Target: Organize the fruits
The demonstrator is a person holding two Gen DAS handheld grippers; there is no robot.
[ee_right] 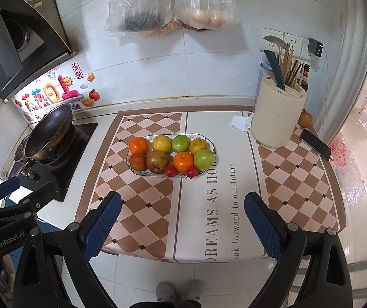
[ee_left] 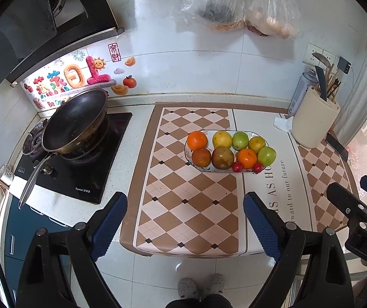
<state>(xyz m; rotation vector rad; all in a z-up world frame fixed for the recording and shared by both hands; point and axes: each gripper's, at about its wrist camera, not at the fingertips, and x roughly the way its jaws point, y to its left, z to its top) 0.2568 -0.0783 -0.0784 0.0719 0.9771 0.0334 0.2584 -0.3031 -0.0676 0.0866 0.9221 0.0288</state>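
Your left gripper (ee_left: 185,227) is nearest to you, with its two blue pads wide apart and nothing between them; below it you see only the floor and the near edge of the counter. Your right gripper (ee_right: 182,227) is the same: released, empty, above the near edge of the checkered mat (ee_right: 142,205). Each gripper shows at the side of the other's view, so they are near one another, left beside right.

Ahead of both grippers, well apart from the fingertips, the oval plate (ee_right: 210,142) lies on the mat, across the seam between the checkered part and the white part with letters. All the fruit is on this plate, in two rows that touch each other. In the row closer to your grippers there are a dark orange fruit (ee_right: 137,161), a brown pear (ee_right: 157,161), an orange mandarin (ee_right: 183,161) and a green apple (ee_right: 204,159), with two small red fruits (ee_right: 170,171) at the plate's near rim. In the farther row: an orange (ee_right: 138,145), a yellow fruit (ee_right: 161,143), a green fruit (ee_right: 180,143) and a yellow-green fruit (ee_right: 198,145).

Farther ahead and to the right of your right gripper stands a cream utensil holder (ee_right: 277,118), a phone (ee_right: 315,145) lies beside it, and one more brownish fruit (ee_right: 305,118) is behind the holder. To the left of your left gripper, a black wok (ee_left: 74,120) sits on the stove (ee_left: 93,174). On the wall beyond hang two plastic bags (ee_right: 170,2).
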